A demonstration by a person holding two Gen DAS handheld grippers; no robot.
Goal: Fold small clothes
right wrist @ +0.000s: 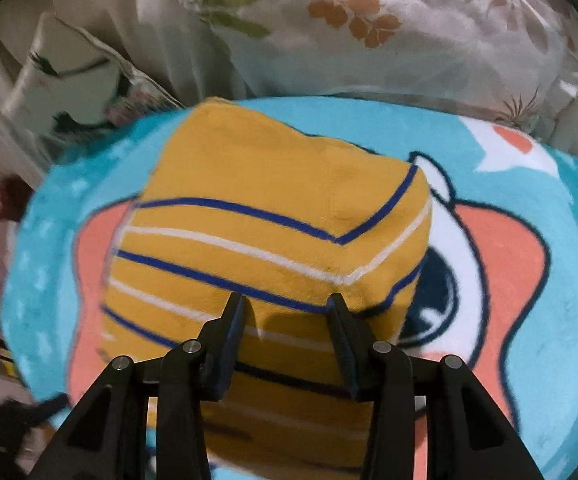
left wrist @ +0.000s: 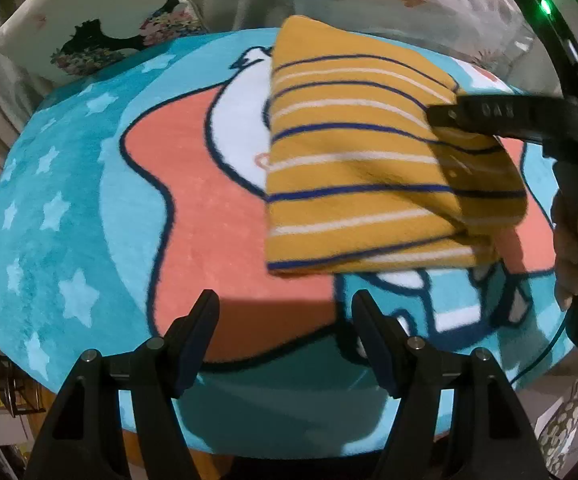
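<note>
A folded mustard-yellow garment with blue and white stripes is held between the fingers of my right gripper, which is shut on its near edge. In the left wrist view the same garment hangs above the right half of the round cartoon rug. My right gripper reaches in from the right there, one finger on top of the cloth and the other hidden under it. My left gripper stands open over the rug's near part, apart from the garment, with nothing between its fingers.
The blue rug with white stars and a salmon star shape covers a round surface. Floral pillows lie behind it, and a printed cushion sits at the back left. A person's hand grips the right tool's handle.
</note>
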